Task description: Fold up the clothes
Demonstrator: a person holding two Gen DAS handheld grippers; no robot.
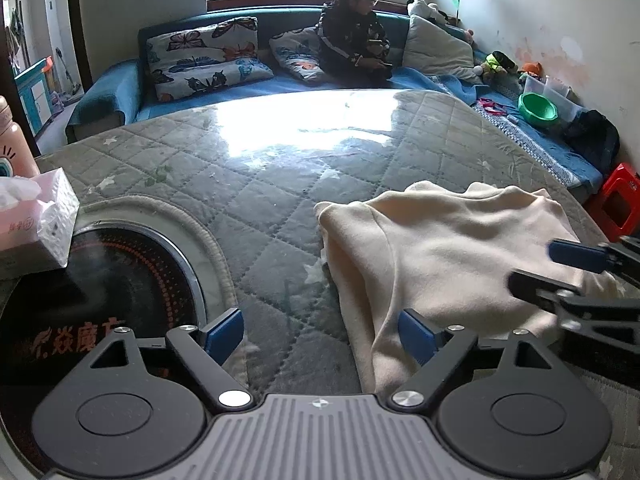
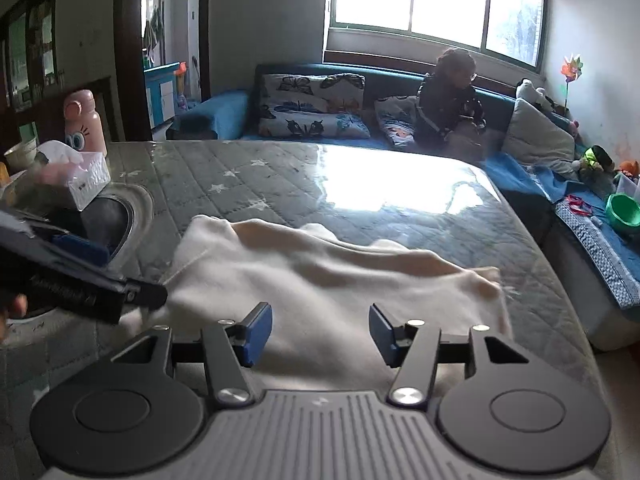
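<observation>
A cream garment (image 1: 448,256) lies rumpled on the quilted grey table (image 1: 248,184); it also shows in the right wrist view (image 2: 320,280). My left gripper (image 1: 322,338) is open, low over the table at the garment's left edge, with its right finger (image 1: 416,336) on the cloth. It shows from the side in the right wrist view (image 2: 112,276). My right gripper (image 2: 320,334) is open just above the garment's near part. It enters the left wrist view from the right (image 1: 560,268), over the cloth.
A round black cooktop (image 1: 112,280) is set into the table at left, with a tissue box (image 1: 36,224) and a pink bottle (image 2: 84,120) beside it. A person (image 1: 356,28) sits on the blue sofa (image 1: 248,84) behind. A green bowl (image 1: 538,109) and red stool (image 1: 618,204) are at right.
</observation>
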